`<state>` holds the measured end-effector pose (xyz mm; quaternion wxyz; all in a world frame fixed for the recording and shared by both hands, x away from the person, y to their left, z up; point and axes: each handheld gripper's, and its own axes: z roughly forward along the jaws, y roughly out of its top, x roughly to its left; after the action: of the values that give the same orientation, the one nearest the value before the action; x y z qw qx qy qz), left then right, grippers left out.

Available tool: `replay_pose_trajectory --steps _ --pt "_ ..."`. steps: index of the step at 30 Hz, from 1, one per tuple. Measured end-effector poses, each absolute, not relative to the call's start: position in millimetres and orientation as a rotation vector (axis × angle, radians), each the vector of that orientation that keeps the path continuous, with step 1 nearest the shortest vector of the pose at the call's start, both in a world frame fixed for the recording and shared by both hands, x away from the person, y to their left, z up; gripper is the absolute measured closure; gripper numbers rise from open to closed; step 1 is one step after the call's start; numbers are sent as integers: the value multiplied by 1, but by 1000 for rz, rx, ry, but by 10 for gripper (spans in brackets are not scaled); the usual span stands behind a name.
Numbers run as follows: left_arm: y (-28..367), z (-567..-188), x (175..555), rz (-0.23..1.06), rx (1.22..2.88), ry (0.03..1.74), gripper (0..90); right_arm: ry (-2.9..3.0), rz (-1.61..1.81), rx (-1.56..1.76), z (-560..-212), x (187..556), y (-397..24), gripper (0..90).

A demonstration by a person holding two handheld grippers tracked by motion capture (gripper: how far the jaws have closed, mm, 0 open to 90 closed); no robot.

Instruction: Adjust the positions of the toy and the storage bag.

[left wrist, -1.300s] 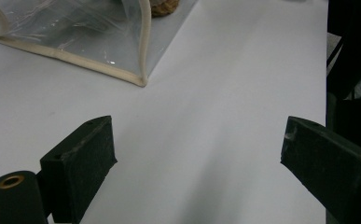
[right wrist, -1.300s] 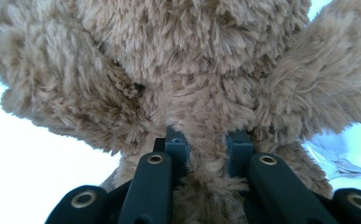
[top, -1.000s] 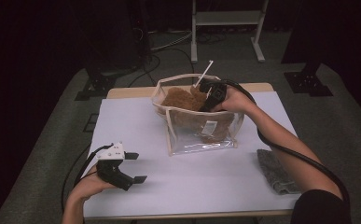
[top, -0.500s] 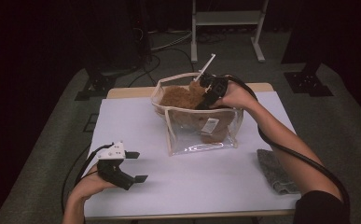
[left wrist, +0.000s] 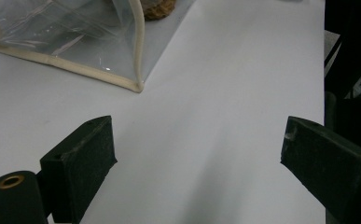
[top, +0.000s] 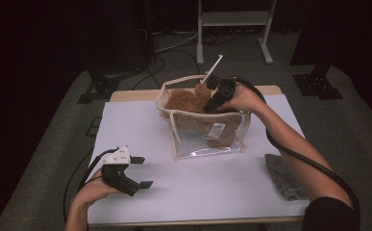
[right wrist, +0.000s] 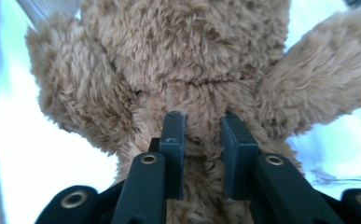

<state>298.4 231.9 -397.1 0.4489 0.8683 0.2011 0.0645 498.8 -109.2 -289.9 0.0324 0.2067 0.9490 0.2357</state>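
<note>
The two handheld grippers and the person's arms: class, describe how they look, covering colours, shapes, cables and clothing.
The left gripper has a white top block over a black body, with flat black rectangular pads and a thin black cable. The right gripper is black and trails a thick black cable. The forearms are bare, with a dark sleeve at the right upper arm.

No text, brand, number or sign can be read in any view. The one likely carrier of print is a small white tag [top: 216, 130] seen through the front wall of the clear pouch [top: 207, 144] in the high view, and whatever is printed on it is too small and blurred to make out.
</note>
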Motion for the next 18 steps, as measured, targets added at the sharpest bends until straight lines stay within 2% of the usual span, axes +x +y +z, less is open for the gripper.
replay_pose_trajectory --steps 7,12,18 --pt "234 -396 297 167 2146 496 89 2950 684 643 -298 500 -106 741" --pt "233 -396 297 162 2146 499 89 2909 770 650 -286 498 -111 640" --pt "234 -395 297 170 2146 496 89 2874 879 671 -271 493 -124 586"
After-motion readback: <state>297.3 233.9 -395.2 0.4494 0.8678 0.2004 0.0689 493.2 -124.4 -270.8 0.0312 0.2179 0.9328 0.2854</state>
